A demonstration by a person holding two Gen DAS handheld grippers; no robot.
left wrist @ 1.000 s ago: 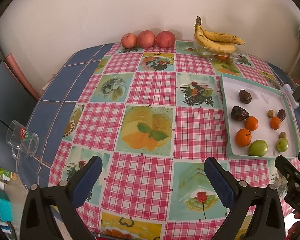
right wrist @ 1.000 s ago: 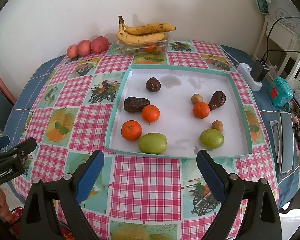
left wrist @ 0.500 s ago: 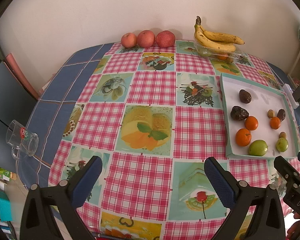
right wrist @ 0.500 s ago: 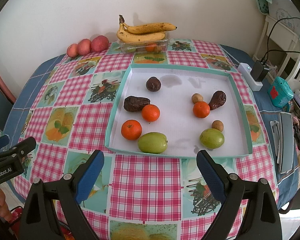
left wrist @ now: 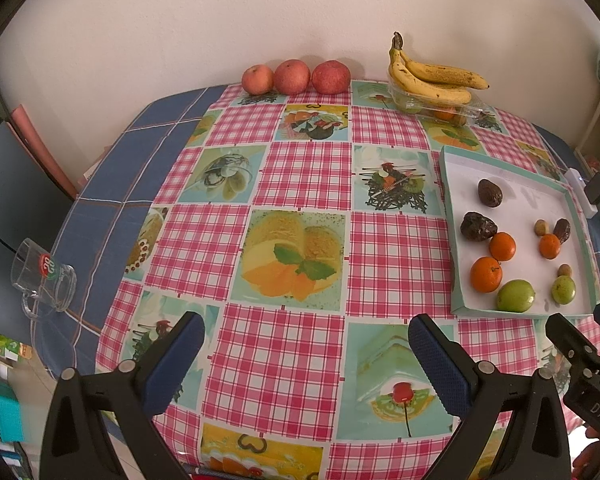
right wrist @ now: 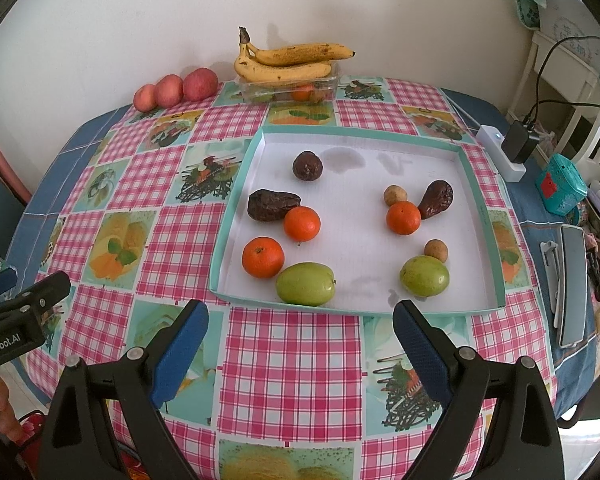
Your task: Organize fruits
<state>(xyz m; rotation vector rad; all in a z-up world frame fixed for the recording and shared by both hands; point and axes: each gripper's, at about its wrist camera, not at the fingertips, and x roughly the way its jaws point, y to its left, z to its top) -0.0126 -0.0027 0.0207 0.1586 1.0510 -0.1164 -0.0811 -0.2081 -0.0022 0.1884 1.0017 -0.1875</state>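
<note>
A white tray with a teal rim (right wrist: 236, 220) (left wrist: 446, 184) lies on the checked tablecloth. It holds three oranges (right wrist: 262, 257), two green fruits (right wrist: 305, 284), dark wrinkled fruits (right wrist: 272, 205) and small brown ones (right wrist: 435, 250). Three red apples (left wrist: 295, 76) (right wrist: 200, 84) line the far edge by the wall. Bananas (left wrist: 428, 76) (right wrist: 292, 60) rest on a clear box. My left gripper (left wrist: 302, 354) is open and empty over the table's near edge. My right gripper (right wrist: 300, 340) is open and empty just in front of the tray.
A glass mug (left wrist: 40, 276) lies at the table's left edge. A power strip with a charger (right wrist: 508, 148), a teal box (right wrist: 564, 190) and a flat phone-like item (right wrist: 572, 284) sit right of the tray. The wall is close behind the table.
</note>
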